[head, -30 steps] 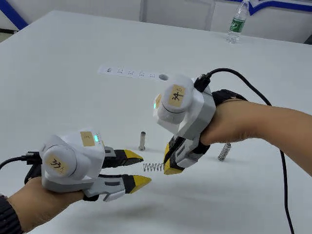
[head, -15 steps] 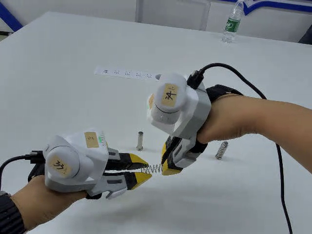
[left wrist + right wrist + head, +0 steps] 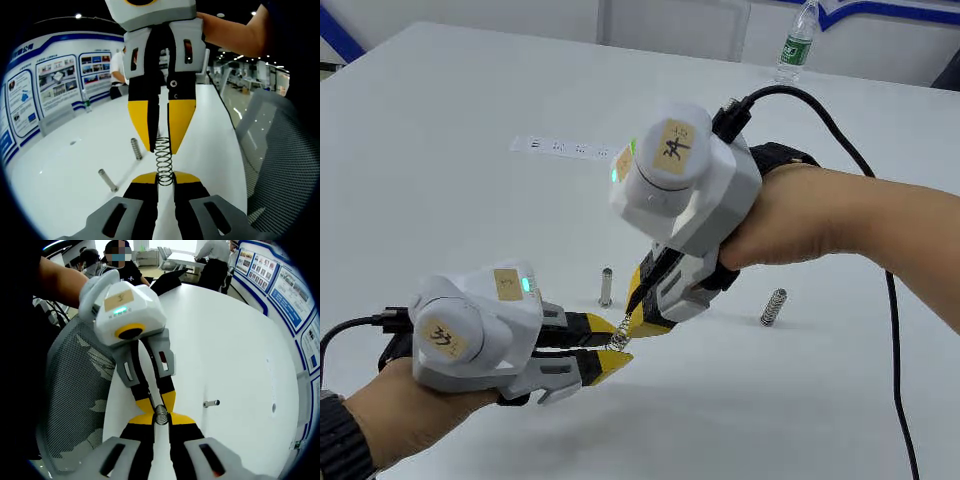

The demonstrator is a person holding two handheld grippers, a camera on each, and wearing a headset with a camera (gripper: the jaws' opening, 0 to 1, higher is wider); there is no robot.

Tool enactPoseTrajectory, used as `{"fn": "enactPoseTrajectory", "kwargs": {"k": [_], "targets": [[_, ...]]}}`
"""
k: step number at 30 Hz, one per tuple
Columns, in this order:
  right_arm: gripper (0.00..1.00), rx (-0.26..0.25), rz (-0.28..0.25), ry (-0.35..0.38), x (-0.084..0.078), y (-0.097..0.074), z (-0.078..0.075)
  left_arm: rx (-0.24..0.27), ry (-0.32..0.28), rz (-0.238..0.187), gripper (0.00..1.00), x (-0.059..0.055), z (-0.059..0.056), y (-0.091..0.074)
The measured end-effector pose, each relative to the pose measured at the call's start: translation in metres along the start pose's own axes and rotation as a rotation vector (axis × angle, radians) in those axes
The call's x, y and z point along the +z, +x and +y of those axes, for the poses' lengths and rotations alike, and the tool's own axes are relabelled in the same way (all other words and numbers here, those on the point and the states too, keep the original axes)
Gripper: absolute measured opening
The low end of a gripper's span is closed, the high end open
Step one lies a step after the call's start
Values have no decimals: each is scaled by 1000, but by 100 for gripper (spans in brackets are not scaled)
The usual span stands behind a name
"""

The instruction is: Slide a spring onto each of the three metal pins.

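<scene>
Two grippers share one spring above the table (image 3: 440,200).
The left gripper (image 3: 617,345) and right gripper (image 3: 640,318) each clench one end of the spring (image 3: 164,160). A metal pin (image 3: 606,286) stands upright just behind, and a second spring (image 3: 773,307) lies well apart.

Two hand-held grippers, a left gripper (image 3: 165,176) and a right gripper (image 3: 161,417). Two springs: one spring (image 3: 618,338) between the gripper tips, a second spring (image 3: 774,307) lying apart. One upright metal pin (image 3: 606,287). One power strip (image 3: 565,148). One water bottle (image 3: 795,45). One white table (image 3: 440,120).
</scene>
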State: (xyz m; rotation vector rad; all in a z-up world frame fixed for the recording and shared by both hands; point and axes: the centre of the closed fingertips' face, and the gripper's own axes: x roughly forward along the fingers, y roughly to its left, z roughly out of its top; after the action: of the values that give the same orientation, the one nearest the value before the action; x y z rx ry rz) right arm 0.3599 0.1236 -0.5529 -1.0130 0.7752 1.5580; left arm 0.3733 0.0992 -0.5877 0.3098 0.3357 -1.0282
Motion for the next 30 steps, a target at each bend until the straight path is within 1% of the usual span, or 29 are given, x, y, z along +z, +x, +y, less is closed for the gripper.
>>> {"fn": "enactPoseTrajectory", "kwargs": {"k": [5, 14, 19, 22, 24, 27, 30], "targets": [[12, -3, -20, -12, 7, 2, -1, 3, -6, -6, 11, 2, 1, 1], [12, -5, -12, -7, 6, 2, -4, 23, -7, -10, 13, 1, 5, 0], [12, -8, -5, -6, 5, 2, -7, 36, -41, -11, 23, -2, 7, -2], [12, -15, -2, -1, 3, 0, -12, 52, -57, -13, 28, -5, 11, -5], [12, -26, -5, 7, 3, -3, -19, 64, -72, -14, 33, -8, 14, -9], [12, -51, -8, 20, 2, -7, -33, 89, -87, -10, 38, -12, 19, -13], [12, -70, -18, 39, 3, -11, -44, 102, -101, -7, 44, -16, 23, -17]]}}
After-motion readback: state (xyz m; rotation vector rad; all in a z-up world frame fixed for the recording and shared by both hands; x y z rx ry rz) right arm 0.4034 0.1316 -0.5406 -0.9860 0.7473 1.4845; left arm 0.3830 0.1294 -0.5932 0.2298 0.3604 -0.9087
